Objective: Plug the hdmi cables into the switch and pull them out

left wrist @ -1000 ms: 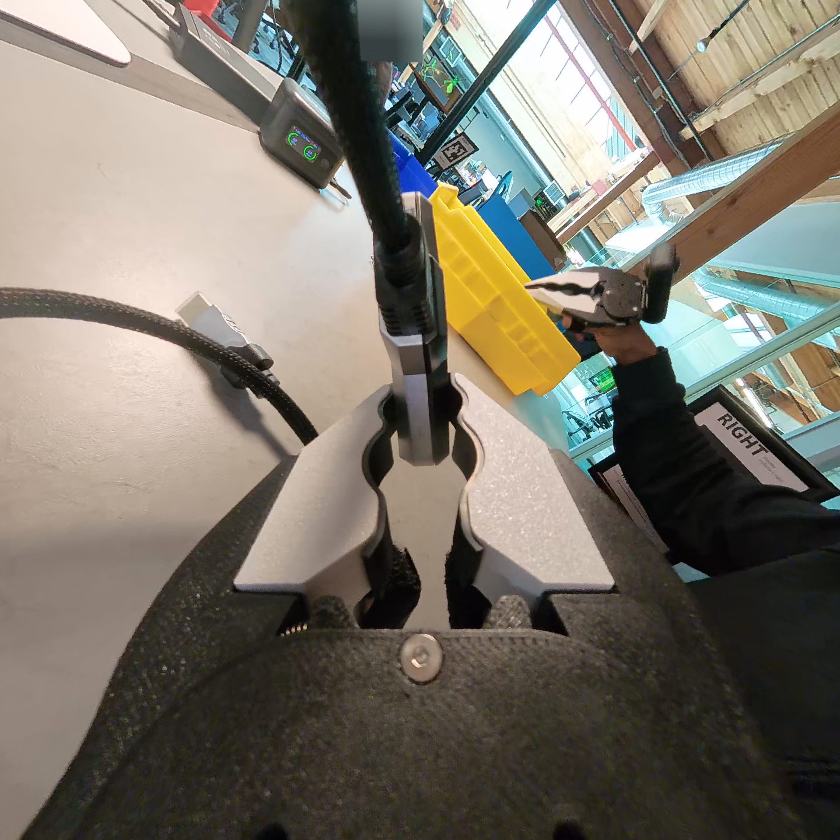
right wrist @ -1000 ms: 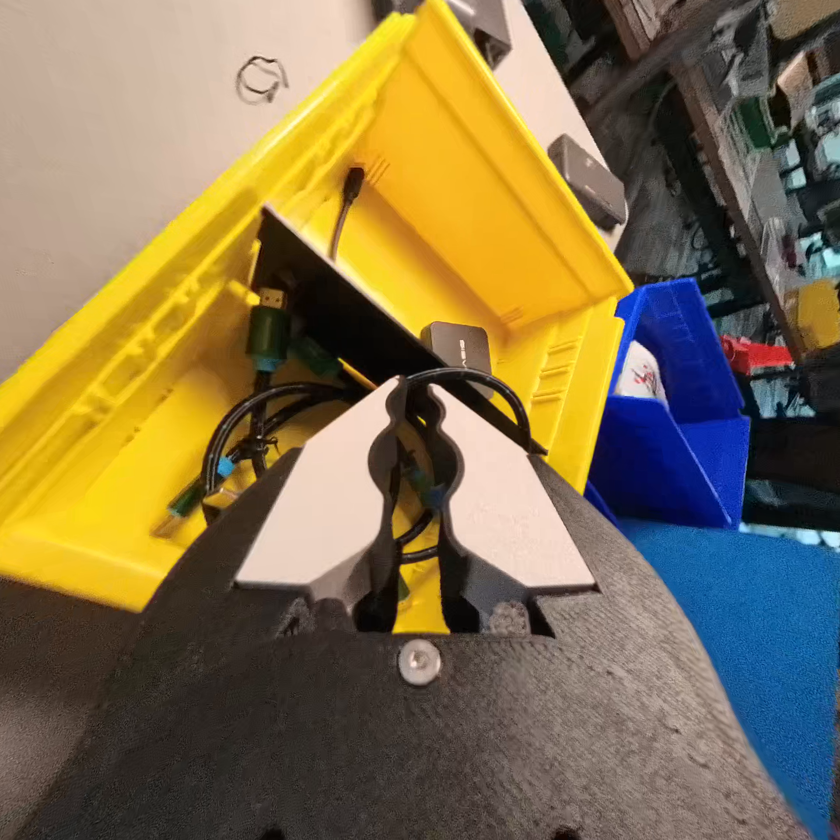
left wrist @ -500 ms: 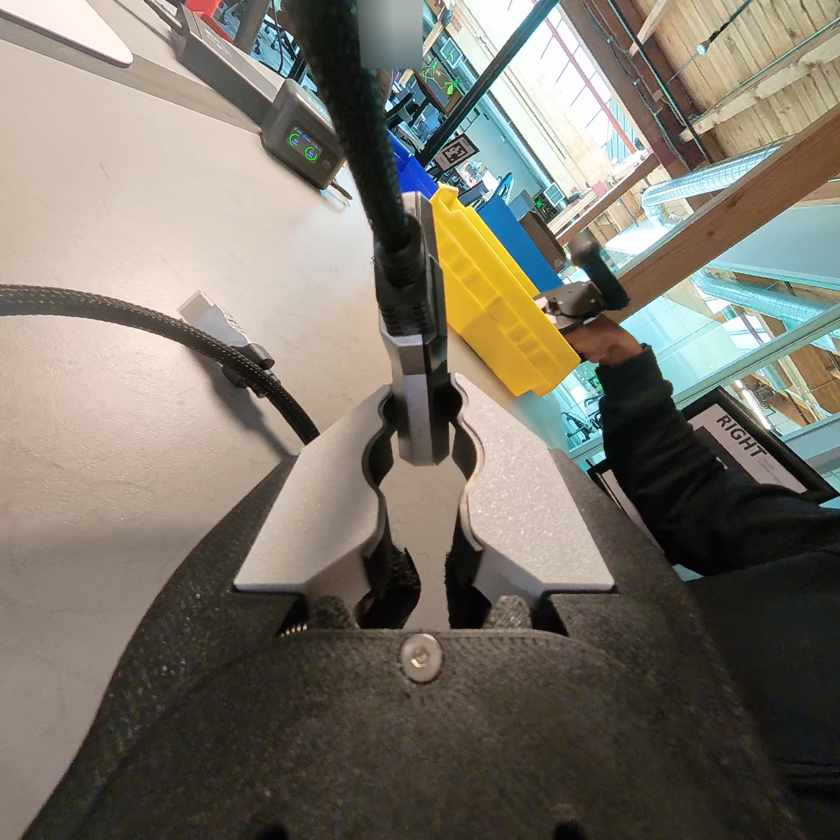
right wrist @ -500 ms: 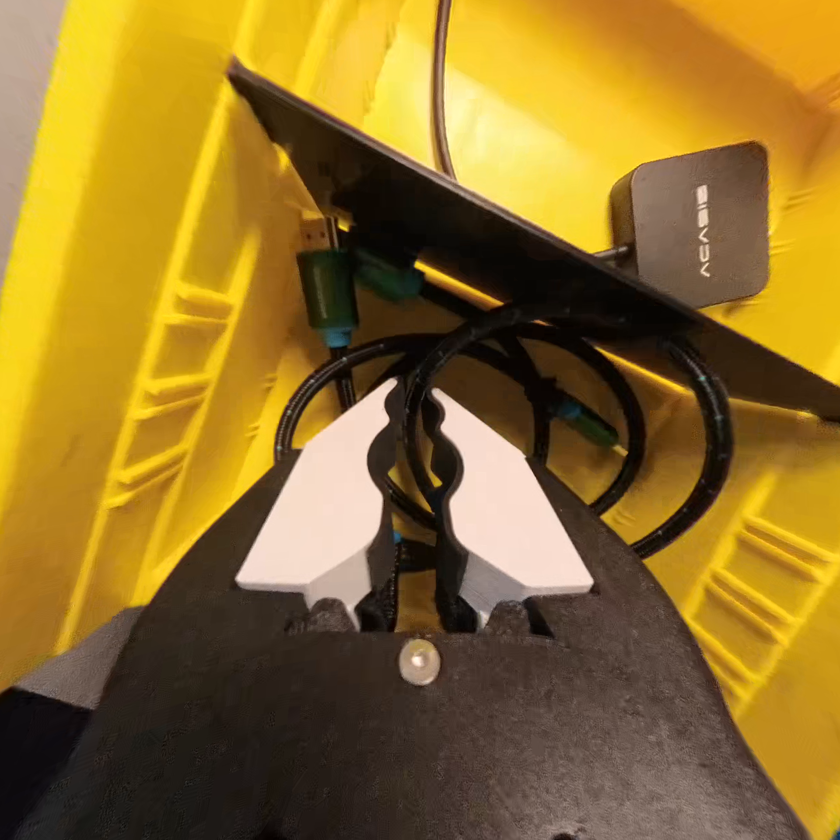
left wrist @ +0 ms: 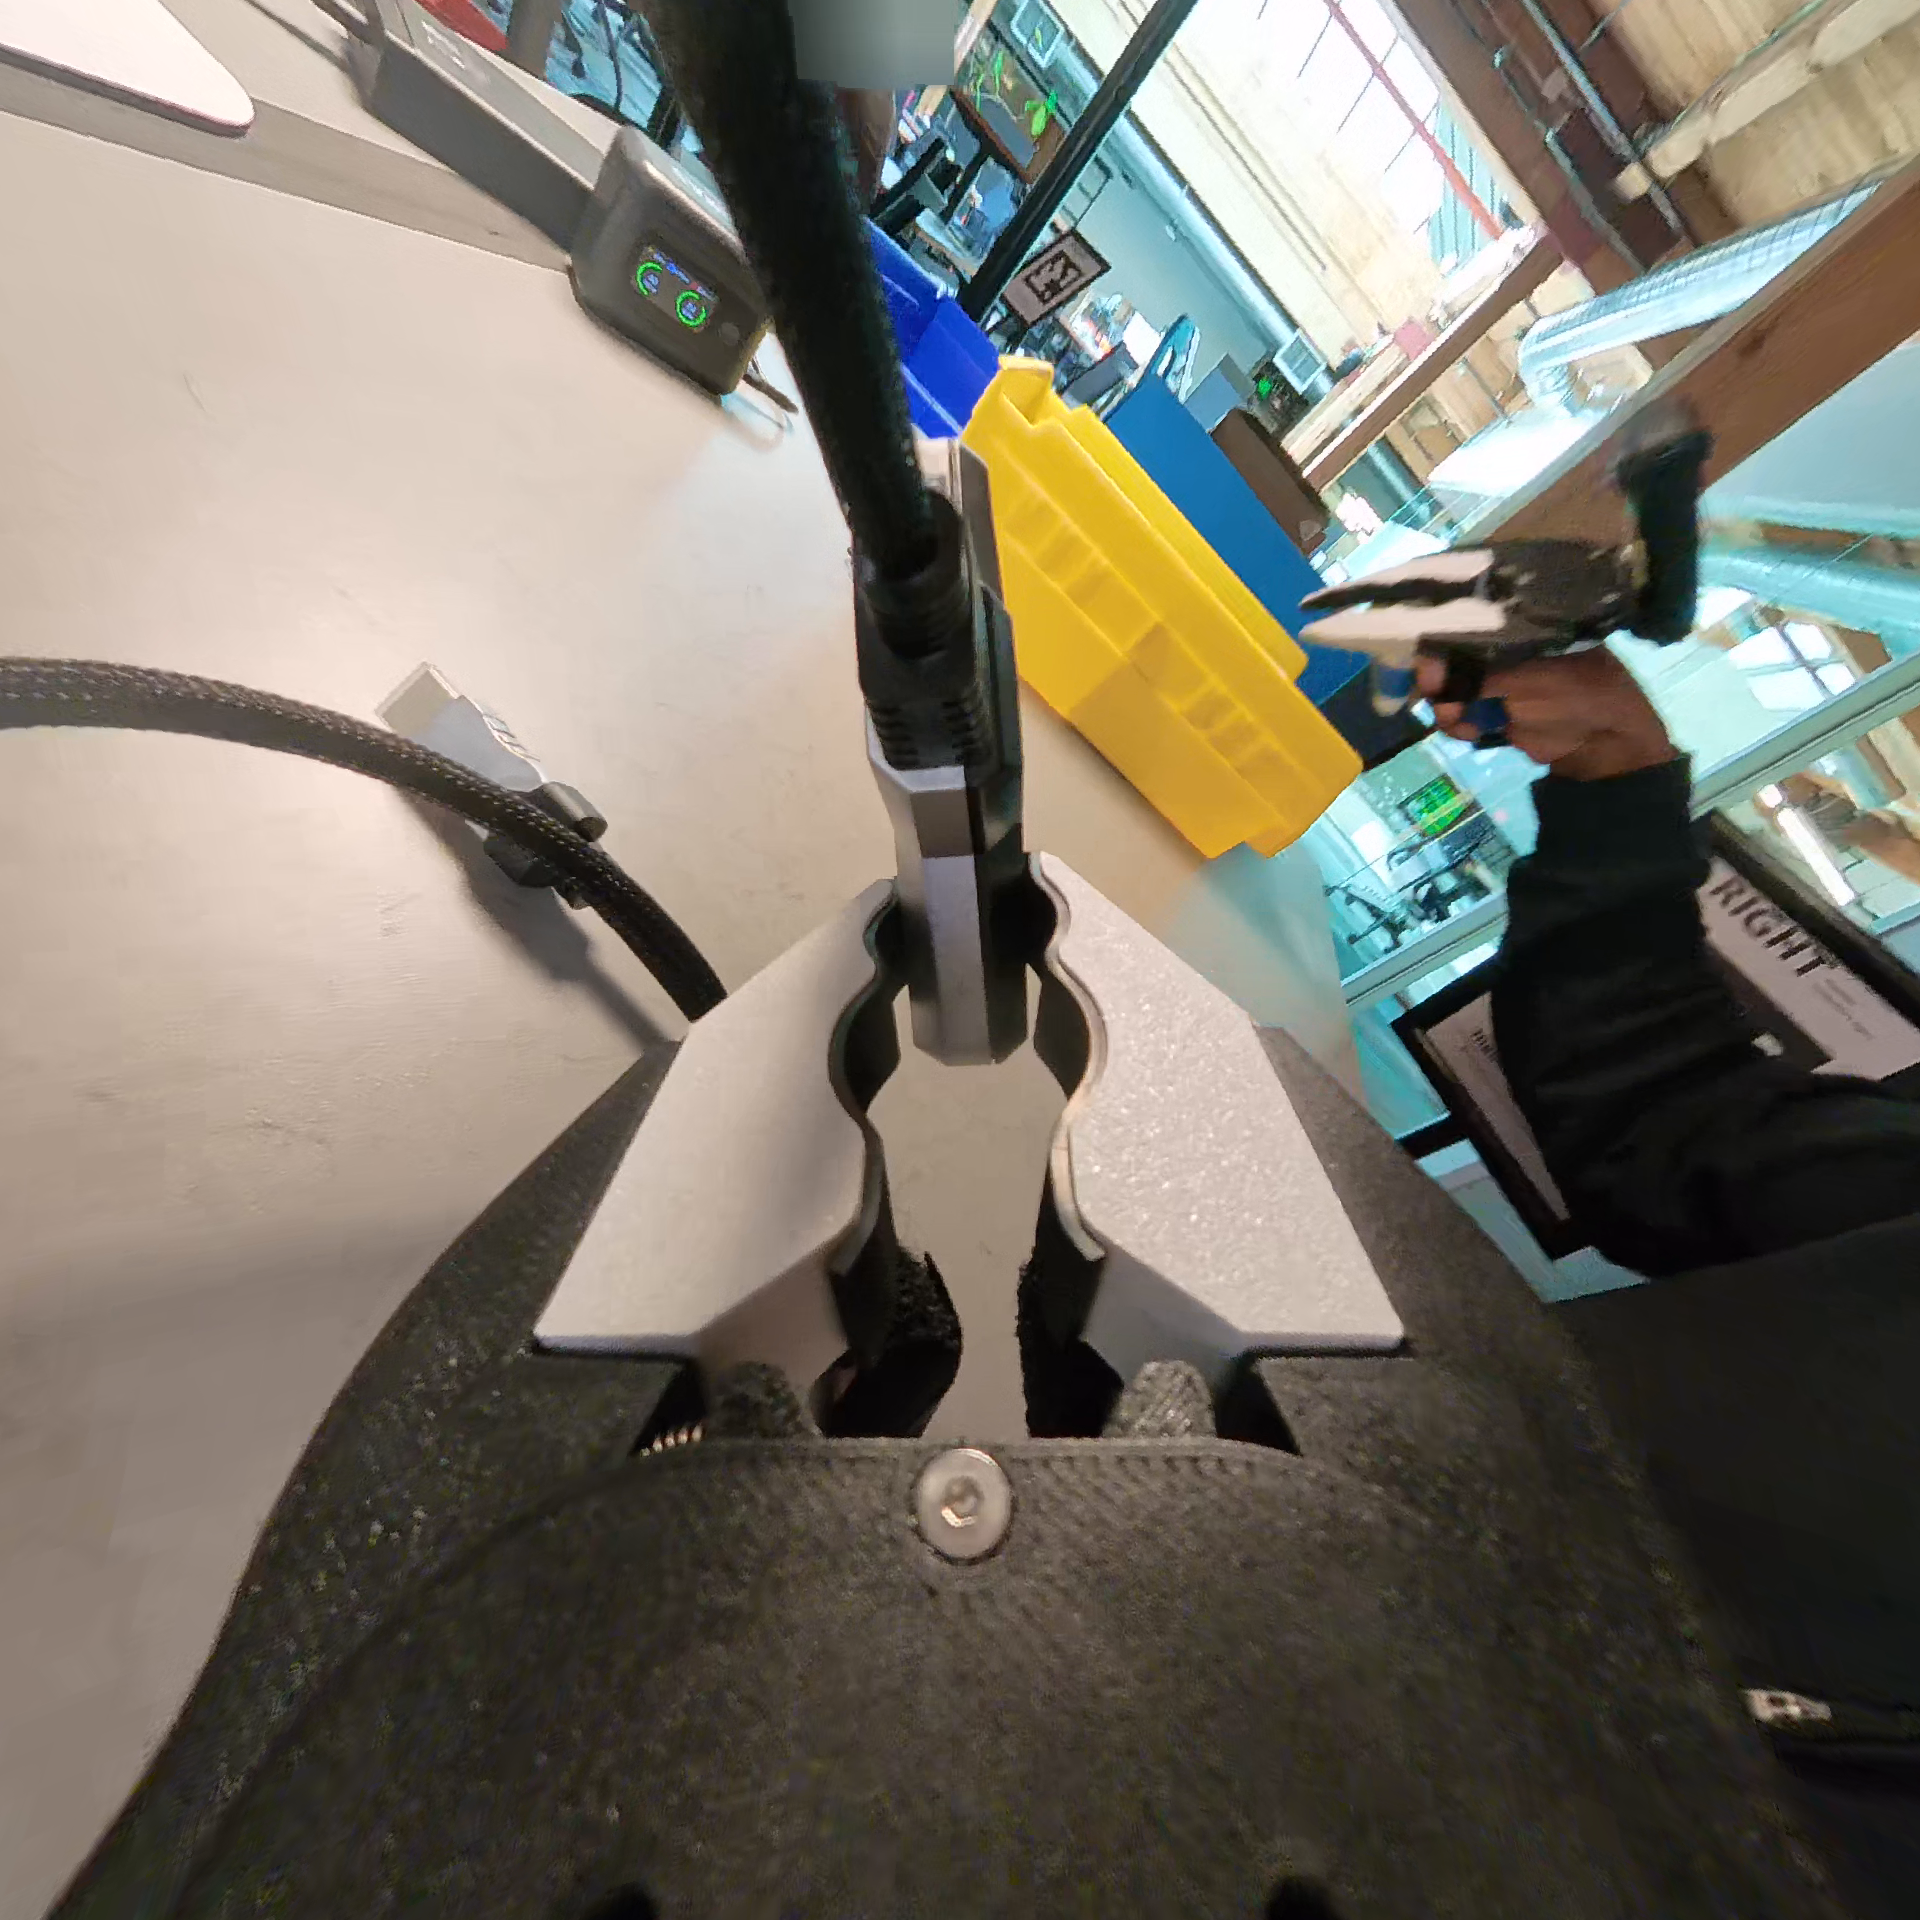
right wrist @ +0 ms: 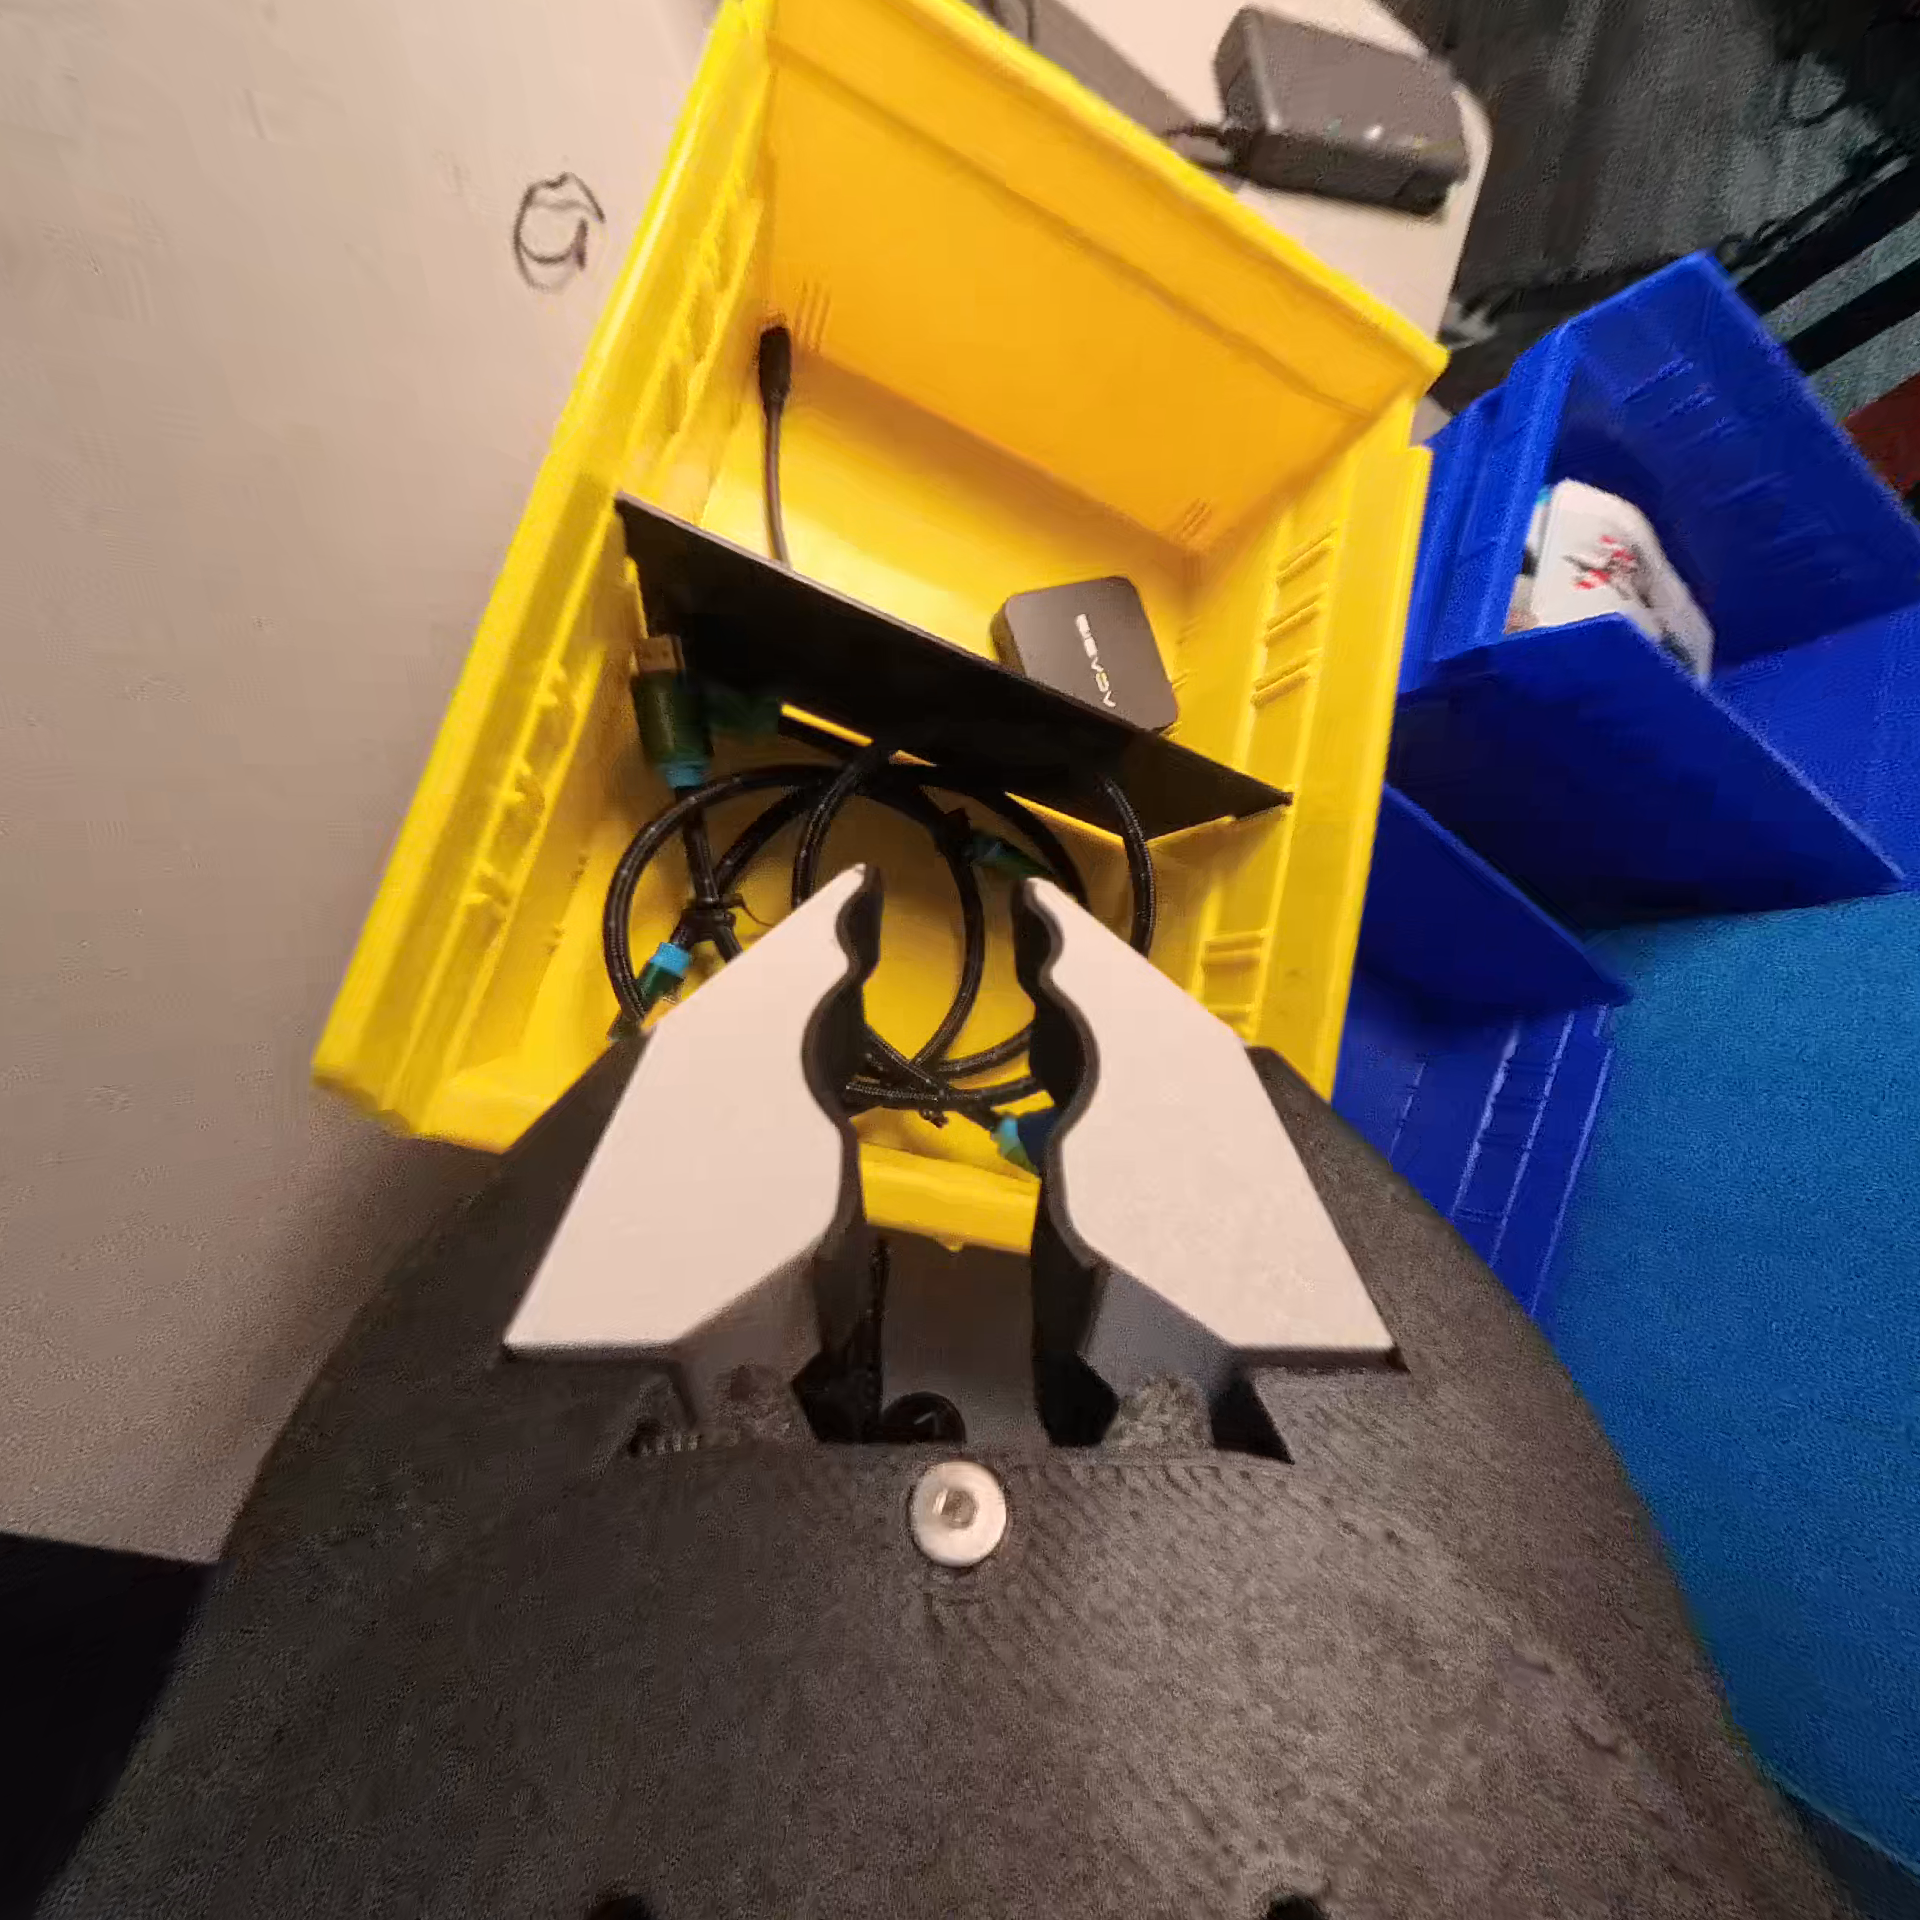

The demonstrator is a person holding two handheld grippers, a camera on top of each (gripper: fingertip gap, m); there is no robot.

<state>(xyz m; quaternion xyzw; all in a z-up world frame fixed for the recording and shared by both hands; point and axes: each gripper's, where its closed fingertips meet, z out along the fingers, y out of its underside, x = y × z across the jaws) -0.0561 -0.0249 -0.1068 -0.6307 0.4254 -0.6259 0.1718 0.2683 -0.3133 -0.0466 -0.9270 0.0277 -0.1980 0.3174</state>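
A: What's different from half a second back?

B: The right gripper point(right wrist: 943, 914) has lifted out of the yellow bin point(right wrist: 1049, 260) and its jaws, nearly closed down among the cables then, now stand apart with nothing between them. The coiled HDMI cables point(right wrist: 966, 966) lie just beyond its tips, in the bin's near compartment.

A: So no cable fetched?

B: Looks that way; I'd judge the grab came up empty or was a release, so that hand has to go back in before anything gets plugged.

A: And the left?

B: Unchanged. The left gripper point(left wrist: 961, 940) stays clenched on the grey switch point(left wrist: 951, 904), pinching its near end. A braided cable point(left wrist: 821, 270) is already seated in it.

A: Which way does the switch point?

B: Its long axis runs straight on from the fingers, away from the tool, thin edge toward the camera. The cable leaves its far part and climbs onward out of view.

A: Farther out?

B: Left of the tips, a loose grey plug point(left wrist: 457, 717) lies on the table point(left wrist: 260, 468); beyond the bin's black divider point(right wrist: 935, 686), a small black box point(right wrist: 1091, 649).
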